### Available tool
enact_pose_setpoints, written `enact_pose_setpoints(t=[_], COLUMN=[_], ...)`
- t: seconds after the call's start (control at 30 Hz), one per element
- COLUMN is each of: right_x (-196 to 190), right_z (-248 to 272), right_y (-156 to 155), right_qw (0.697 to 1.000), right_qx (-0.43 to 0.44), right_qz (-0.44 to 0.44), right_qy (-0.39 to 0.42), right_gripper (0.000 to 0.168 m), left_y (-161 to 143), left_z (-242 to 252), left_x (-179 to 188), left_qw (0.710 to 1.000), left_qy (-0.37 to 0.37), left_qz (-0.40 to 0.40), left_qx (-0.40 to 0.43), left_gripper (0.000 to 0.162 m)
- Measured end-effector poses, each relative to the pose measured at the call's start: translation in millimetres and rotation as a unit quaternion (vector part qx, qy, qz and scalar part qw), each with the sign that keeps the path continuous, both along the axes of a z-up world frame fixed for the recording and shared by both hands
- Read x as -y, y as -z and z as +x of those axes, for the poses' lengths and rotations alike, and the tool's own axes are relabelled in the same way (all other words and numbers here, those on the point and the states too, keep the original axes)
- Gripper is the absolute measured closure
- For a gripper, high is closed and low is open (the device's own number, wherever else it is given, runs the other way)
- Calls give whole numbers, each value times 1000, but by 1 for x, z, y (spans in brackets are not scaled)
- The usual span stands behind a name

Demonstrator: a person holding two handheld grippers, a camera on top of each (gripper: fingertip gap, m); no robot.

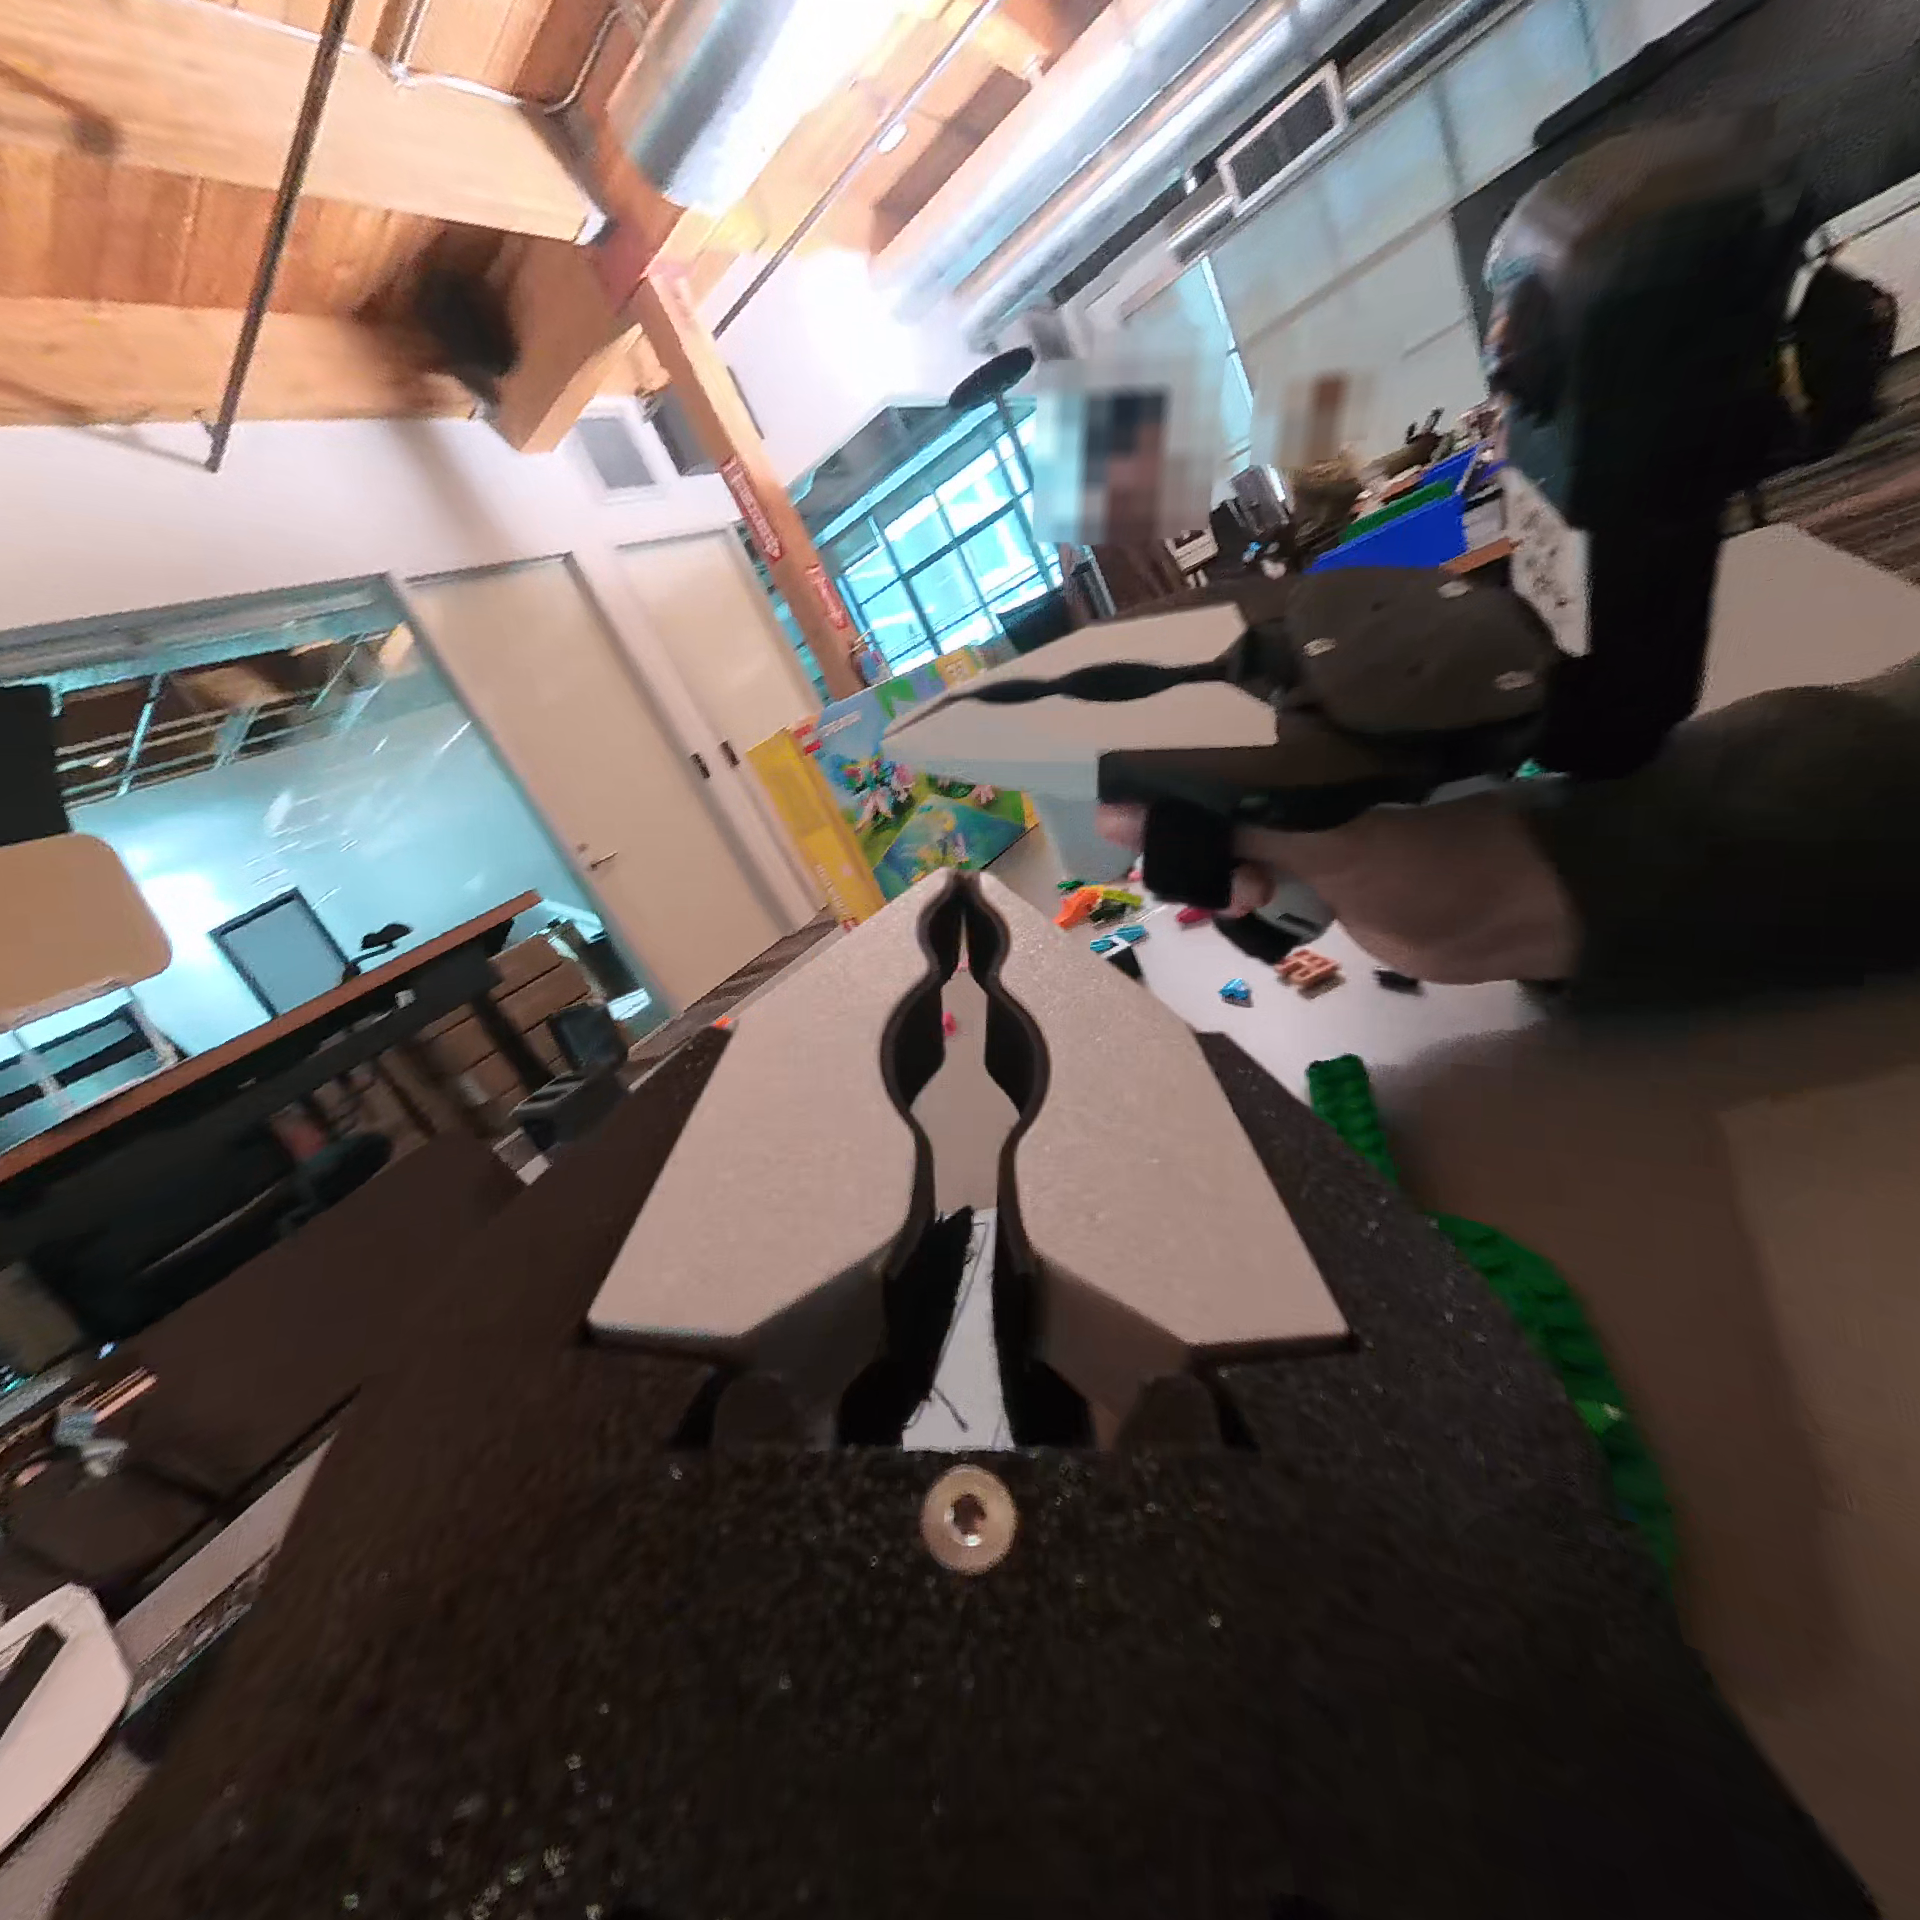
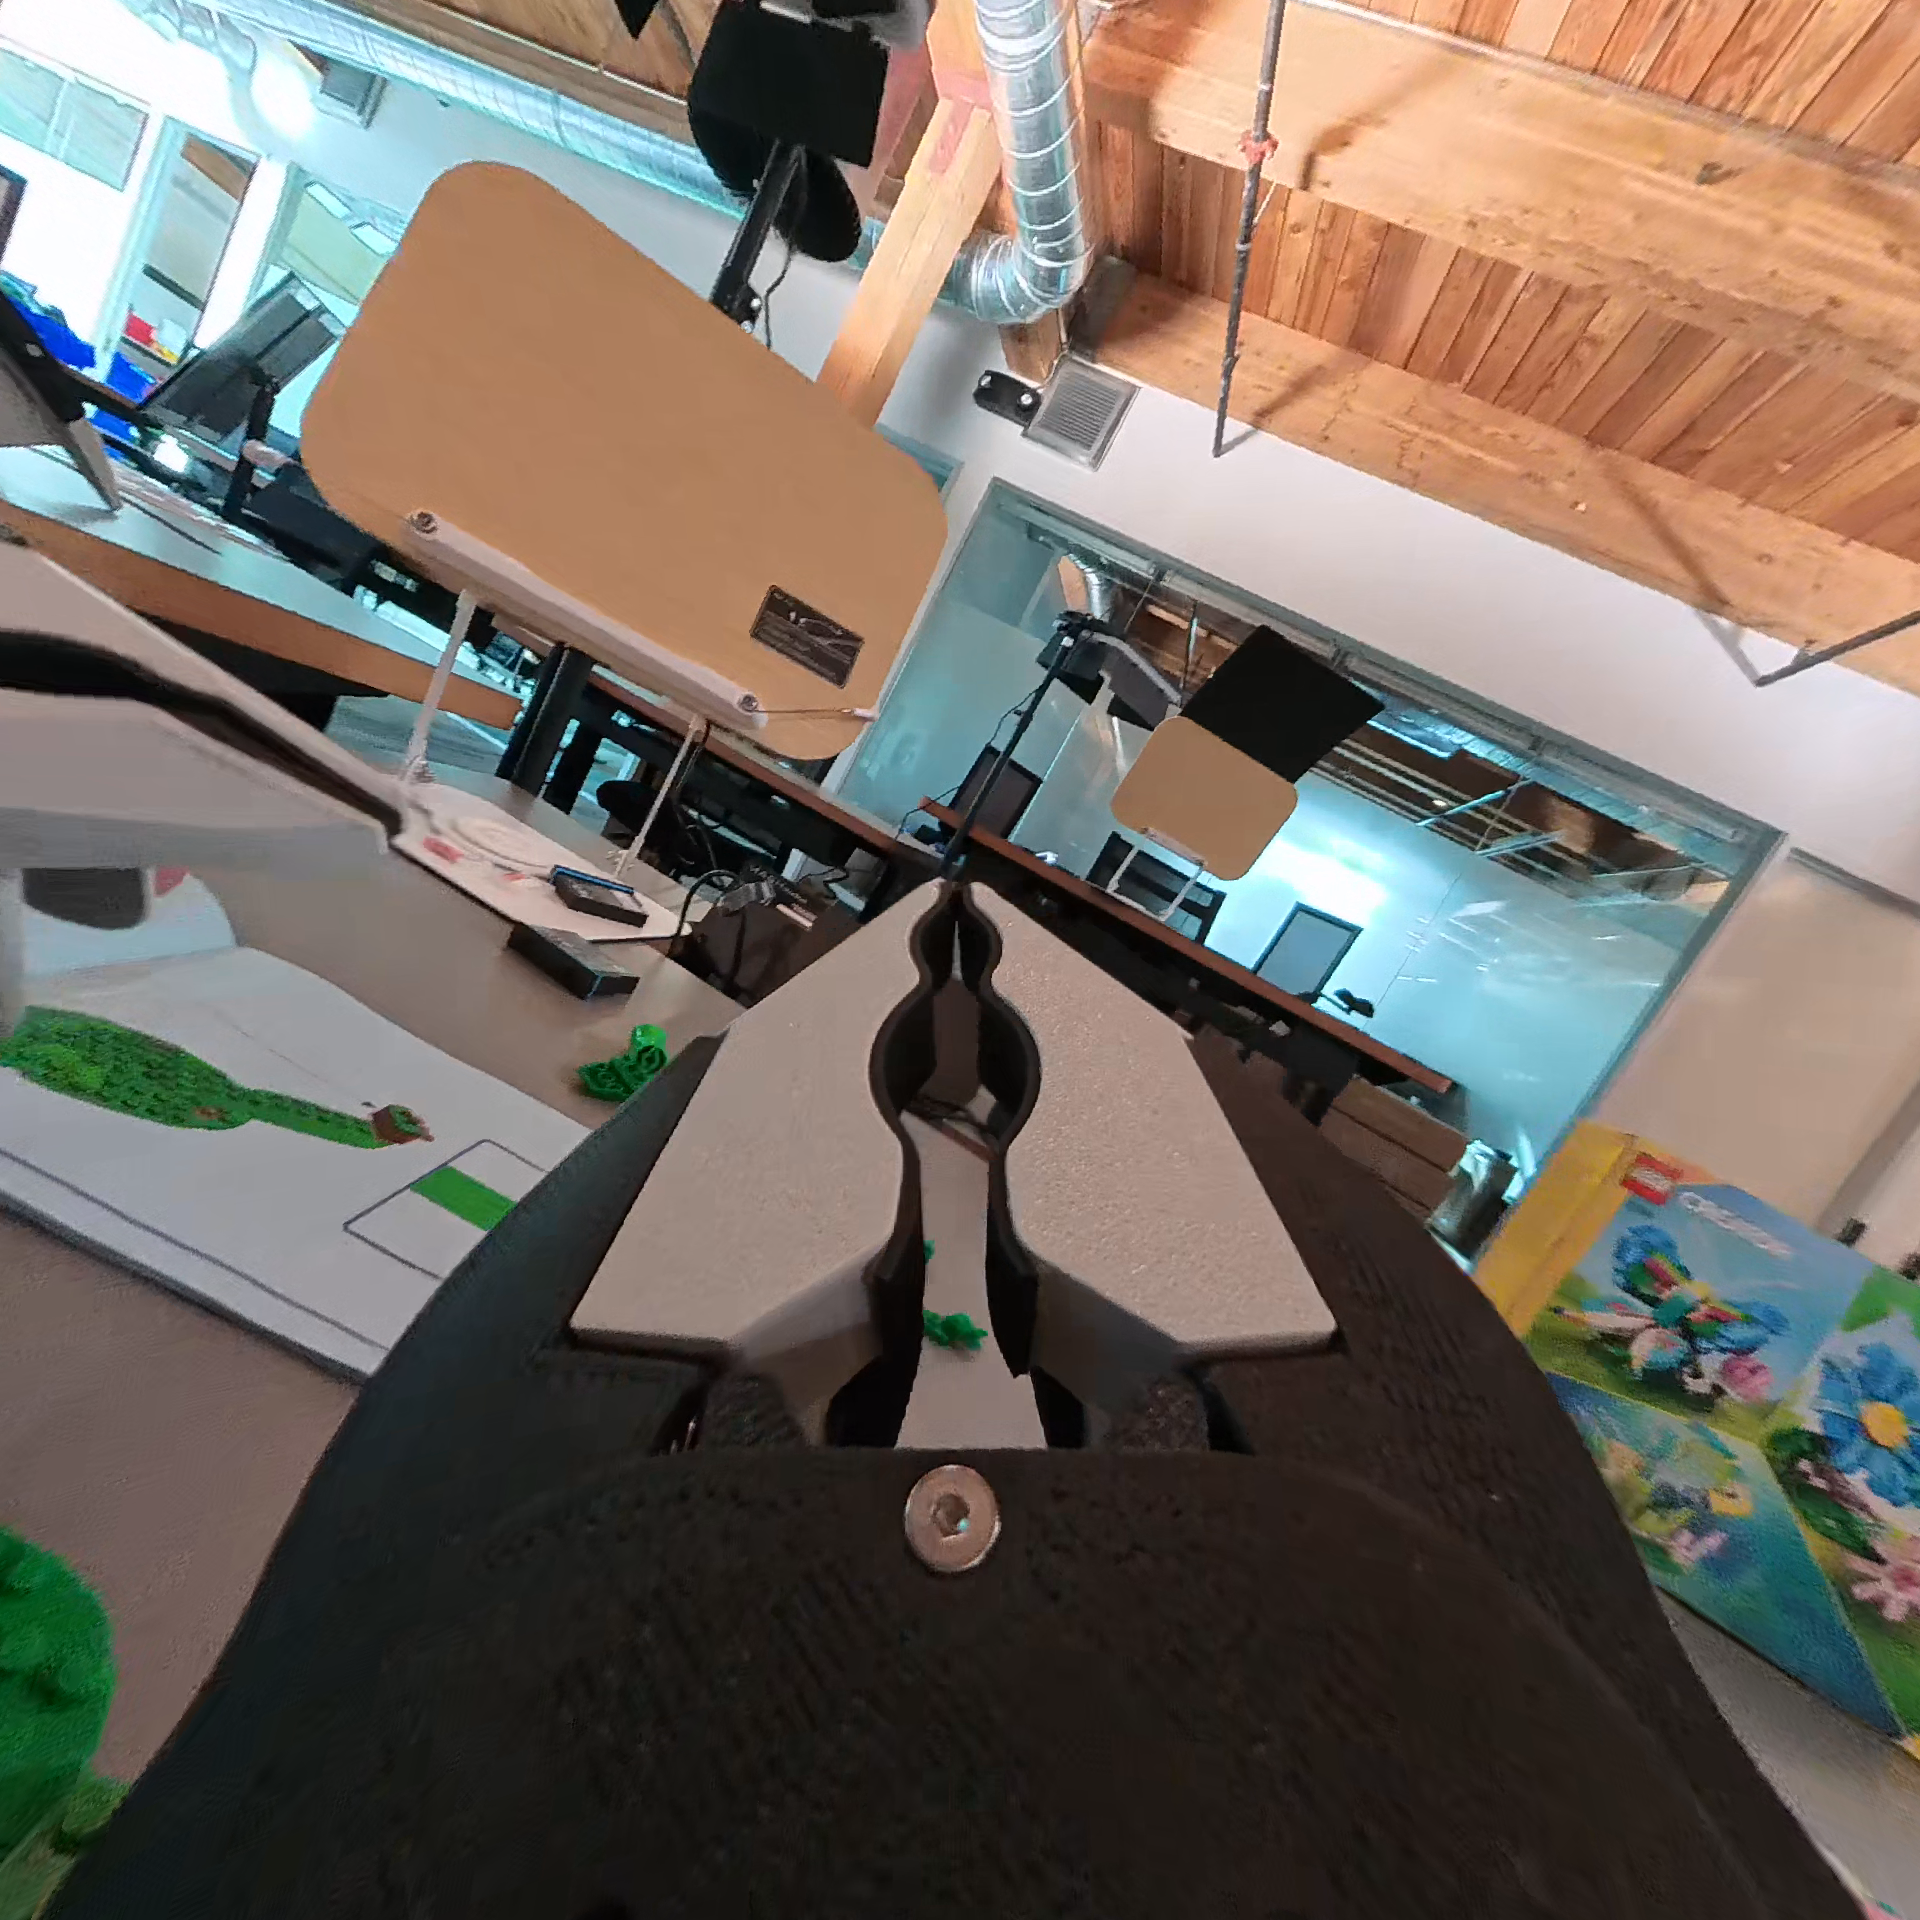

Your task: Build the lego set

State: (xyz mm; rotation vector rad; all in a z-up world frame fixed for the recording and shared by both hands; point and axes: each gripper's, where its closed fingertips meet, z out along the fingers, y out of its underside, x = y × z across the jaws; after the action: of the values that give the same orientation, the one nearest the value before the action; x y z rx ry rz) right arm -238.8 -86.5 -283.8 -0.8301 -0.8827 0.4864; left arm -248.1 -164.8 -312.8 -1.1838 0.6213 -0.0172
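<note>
I have both tools raised and tipped up toward the ceiling, away from the work. The left tongs (image 1: 961, 883) are pinched together at the tips with nothing between them, and the right tongs (image 2: 951, 894) are likewise closed and empty; in the left wrist view they also show at centre right, held in a hand (image 1: 1434, 894).

As for progress, I judge the build barely begun. The instruction sheet (image 2: 260, 1174) lies at the lower left of the right wrist view, and the set's box (image 2: 1714, 1382) stands at the lower right. Loose pieces (image 1: 1226, 935) are scattered on the bench (image 1: 1351, 1023) right of centre in the left wrist view, unjoined as far as I can see. A green studded plate (image 1: 1538, 1299) sits at the right edge, blurred; I cannot tell what is attached. Nearly all assembly looks left to do.
</note>
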Motion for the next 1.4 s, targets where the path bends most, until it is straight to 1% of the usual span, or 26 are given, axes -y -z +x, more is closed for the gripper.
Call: enact_pose_setpoints(t=[0.07,0.17,0.27,0.73,1.0,1.4], right_x=[4,10,12,5,-2,-2], right_z=[-6,-15,-20,-23,-22,-25], right_y=[5,13,18,26,28,32], right_qw=[1000,999,998,998,998,997], right_qx=[12,36,52,60,56,67], right_qz=[4,22,29,6,-15,-15], right_qy=[-10,-18,-20,-27,-25,-25], right_gripper=[168,168,168,168,168,168], left_y=[0,6,5,1,3,4], left_z=[4,10,13,11,11,13], left_x=[4,2,5,6,5,5], left_qw=[1000,1000,999,1000,1000,999], left_qy=[14,15,19,26,28,31], left_qz=[2,-5,5,4,0,0], left_qx=[-3,-24,-30,-7,-7,-13], left_gripper=[162,162,162,162,162,162])
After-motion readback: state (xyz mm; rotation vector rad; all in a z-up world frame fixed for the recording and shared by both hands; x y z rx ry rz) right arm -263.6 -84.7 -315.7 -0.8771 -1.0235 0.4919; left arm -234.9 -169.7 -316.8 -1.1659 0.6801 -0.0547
